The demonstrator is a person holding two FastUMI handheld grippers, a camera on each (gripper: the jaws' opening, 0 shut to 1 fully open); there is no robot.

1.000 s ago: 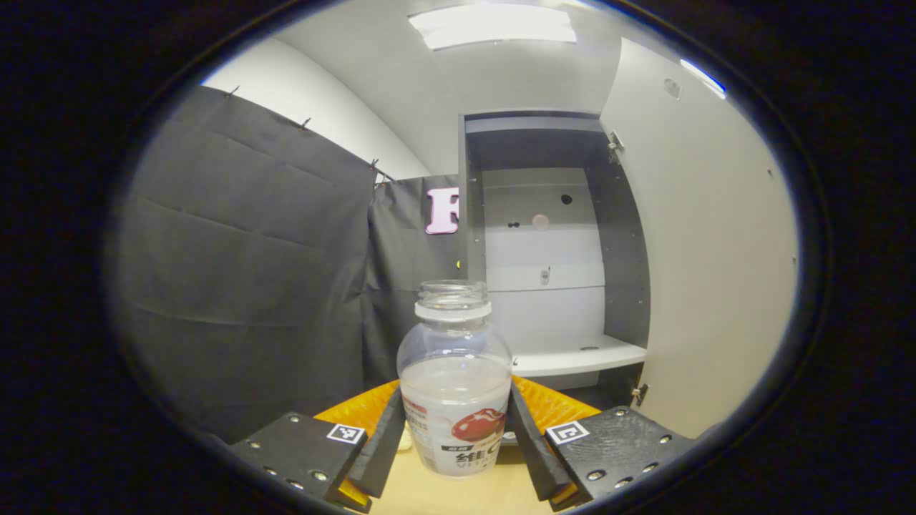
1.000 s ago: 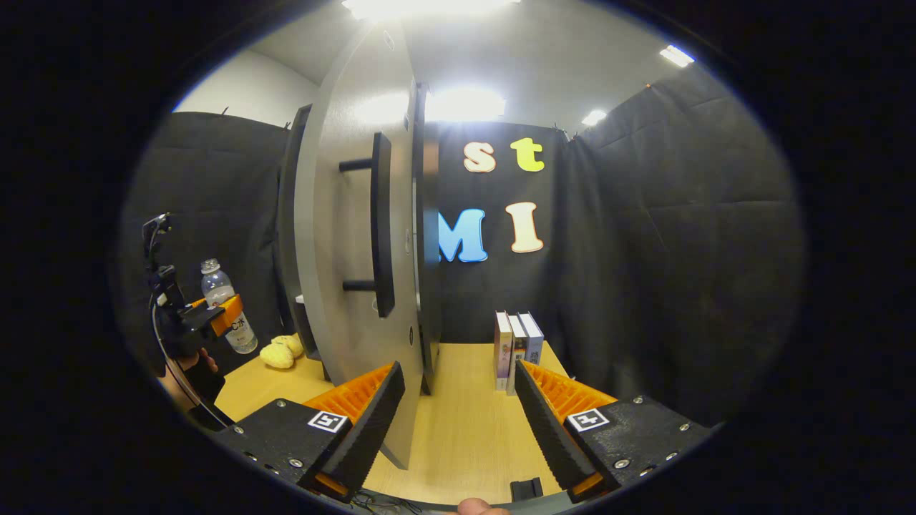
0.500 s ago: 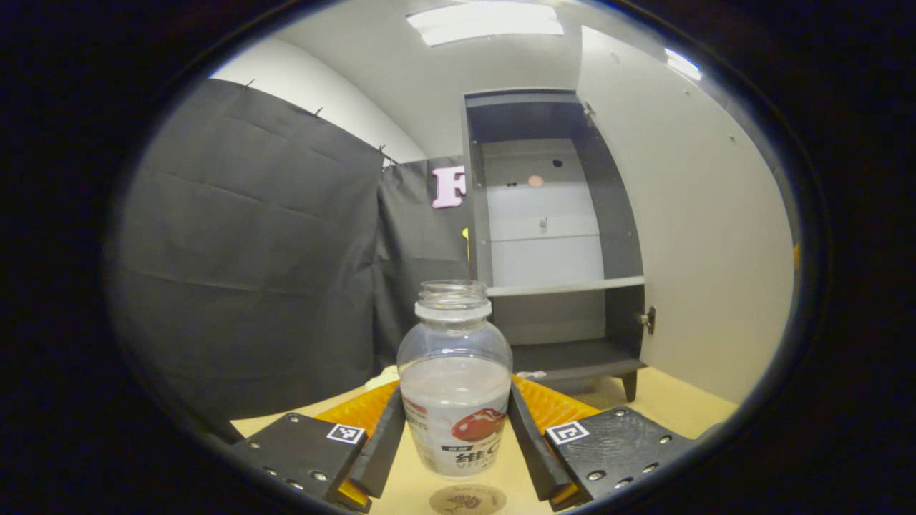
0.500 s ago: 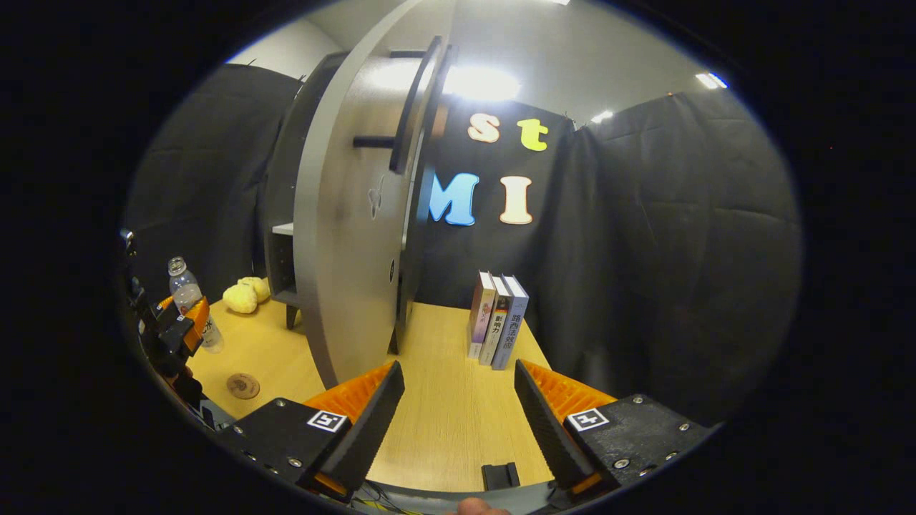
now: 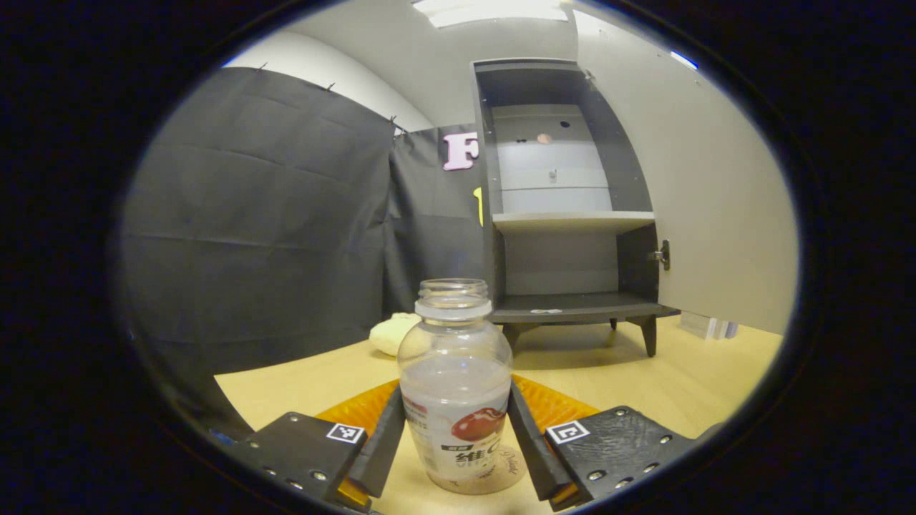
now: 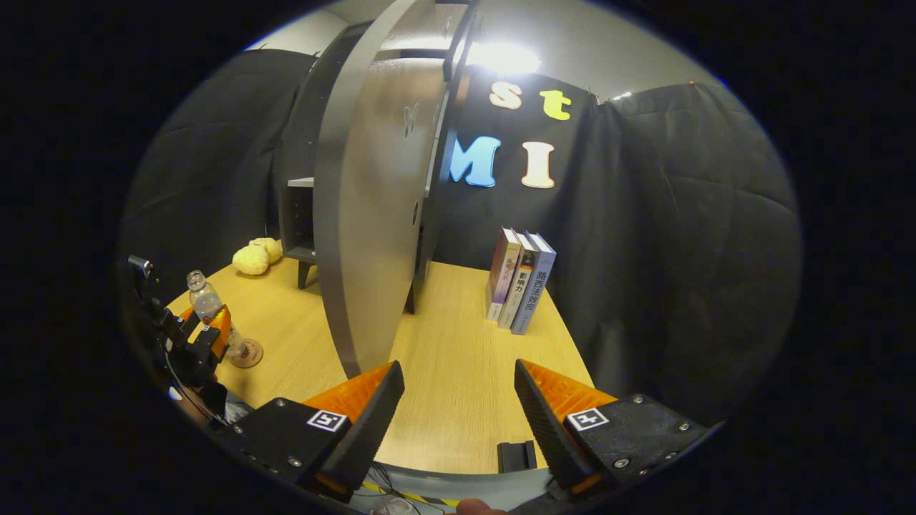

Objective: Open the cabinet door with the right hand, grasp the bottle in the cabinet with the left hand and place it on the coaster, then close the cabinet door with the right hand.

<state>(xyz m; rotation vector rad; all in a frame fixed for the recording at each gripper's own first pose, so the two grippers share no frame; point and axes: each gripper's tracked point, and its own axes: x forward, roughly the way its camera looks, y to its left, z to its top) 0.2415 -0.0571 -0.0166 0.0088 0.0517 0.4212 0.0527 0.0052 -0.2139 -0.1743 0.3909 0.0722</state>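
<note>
So the bottle [image 5: 456, 386] is clamped between both fingers of the left gripper [image 5: 456, 447], upright, no cap on, clear liquid about halfway up. In the right gripper view you can see the same bottle [image 6: 207, 307] standing on the round coaster [image 6: 247, 353] near the left edge of the table [image 6: 458, 386], with the left gripper [image 6: 207, 335] wrapped around its lower half; can't really tell if the base is fully resting on the coaster or a hair above it. Past the bottle toward the back of the table sits the dark cabinet [image 5: 565, 214] on short legs, with a pale shelf across the middle and nothing much on it besides a tiny light scrap on the bottom board. The cabinet door [image 5: 708, 186] is swung wide open, pale grey on the inside, and in the right gripper view it [image 6: 376, 207] hangs edge-on out over the tabletop. A yellowish plush thing [image 6: 255, 256] lies by the cabinet's left side near the back edge. Three books [image 6: 521, 280] stand upright near the back right corner. The right gripper [image 6: 458, 411] is spread apart with nothing between the fingers, hovering over the front edge. The tabletop is light wood, black cloth hangs all round, and there's a white ceiling with bright panel lights.
</note>
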